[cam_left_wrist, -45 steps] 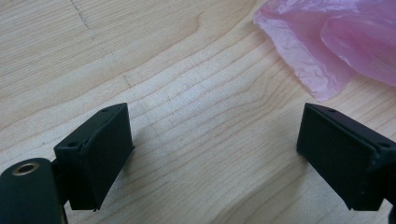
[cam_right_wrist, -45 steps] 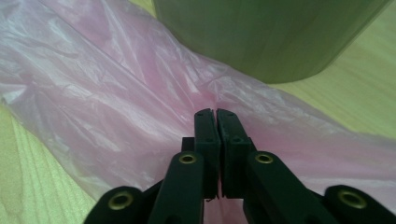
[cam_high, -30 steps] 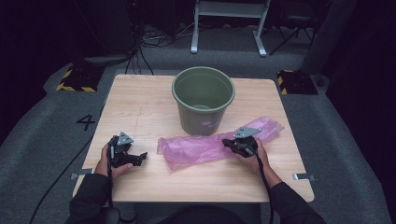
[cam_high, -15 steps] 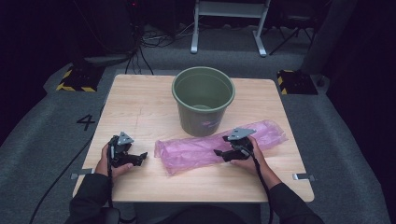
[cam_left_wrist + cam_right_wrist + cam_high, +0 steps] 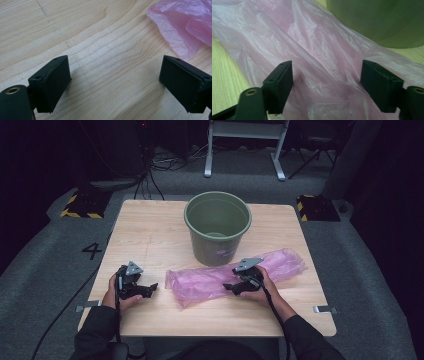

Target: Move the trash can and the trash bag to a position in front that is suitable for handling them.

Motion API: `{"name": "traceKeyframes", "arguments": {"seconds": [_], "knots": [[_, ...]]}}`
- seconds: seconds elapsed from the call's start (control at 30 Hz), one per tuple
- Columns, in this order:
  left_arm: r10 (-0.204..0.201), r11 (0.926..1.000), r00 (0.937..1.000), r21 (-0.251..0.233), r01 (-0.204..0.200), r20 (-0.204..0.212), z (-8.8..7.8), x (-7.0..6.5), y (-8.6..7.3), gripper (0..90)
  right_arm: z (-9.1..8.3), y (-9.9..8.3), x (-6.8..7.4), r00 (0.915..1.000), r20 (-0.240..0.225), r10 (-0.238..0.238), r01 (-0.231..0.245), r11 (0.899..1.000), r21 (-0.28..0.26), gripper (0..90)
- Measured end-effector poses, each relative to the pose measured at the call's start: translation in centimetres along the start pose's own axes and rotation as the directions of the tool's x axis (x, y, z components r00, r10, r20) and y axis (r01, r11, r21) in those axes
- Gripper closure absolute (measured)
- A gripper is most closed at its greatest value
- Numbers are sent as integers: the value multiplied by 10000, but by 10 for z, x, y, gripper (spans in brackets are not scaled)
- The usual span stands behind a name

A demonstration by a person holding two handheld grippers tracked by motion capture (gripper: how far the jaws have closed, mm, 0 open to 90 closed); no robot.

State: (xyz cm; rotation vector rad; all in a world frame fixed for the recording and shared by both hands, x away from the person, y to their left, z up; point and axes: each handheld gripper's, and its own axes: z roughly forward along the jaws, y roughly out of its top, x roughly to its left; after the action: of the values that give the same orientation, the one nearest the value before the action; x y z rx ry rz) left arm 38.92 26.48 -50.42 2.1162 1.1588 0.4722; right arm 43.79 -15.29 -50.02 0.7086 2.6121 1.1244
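Observation:
A pink plastic bag lies flat across the wooden table, just in front of a green bucket. My right gripper rests over the bag's middle, open, with the pink film spread under and between its jaws and the bucket's wall close behind. My left gripper sits on bare wood near the table's front left, open, with nothing between its jaws; the bag's left end lies just past its right jaw.
The bucket stands upright at the table's middle, its mouth open. Around the table is grey floor with a painted "4", cables and a white stand at the back. Yellow-black blocks sit beside the far corners.
My right gripper has moved left along the bag, from near its right end toward its middle. The bag has shifted a little left. The left gripper has stayed put.

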Motion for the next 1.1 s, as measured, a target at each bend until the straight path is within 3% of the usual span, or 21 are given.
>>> {"name": "traceKeyframes", "arguments": {"seconds": [0.3,0.6,0.83,1.1], "knots": [[4,10000,10000,4,-4,23,1,0,1,95,-8,-7,-4,9977,525,423,-403,9984,-393,771],[3,10000,10000,3,-3,23,1,0,1,95,-10,-6,-5,9971,689,315,-275,9979,-594,877],[4,10000,10000,4,-4,22,1,0,1,95,-30,-4,-10,9948,857,553,-425,9885,-1450,887],[30,10000,10000,6,-30,48,1,0,1,94,-58,-6,-13,9935,1067,402,-161,9759,-2175,892]]}}
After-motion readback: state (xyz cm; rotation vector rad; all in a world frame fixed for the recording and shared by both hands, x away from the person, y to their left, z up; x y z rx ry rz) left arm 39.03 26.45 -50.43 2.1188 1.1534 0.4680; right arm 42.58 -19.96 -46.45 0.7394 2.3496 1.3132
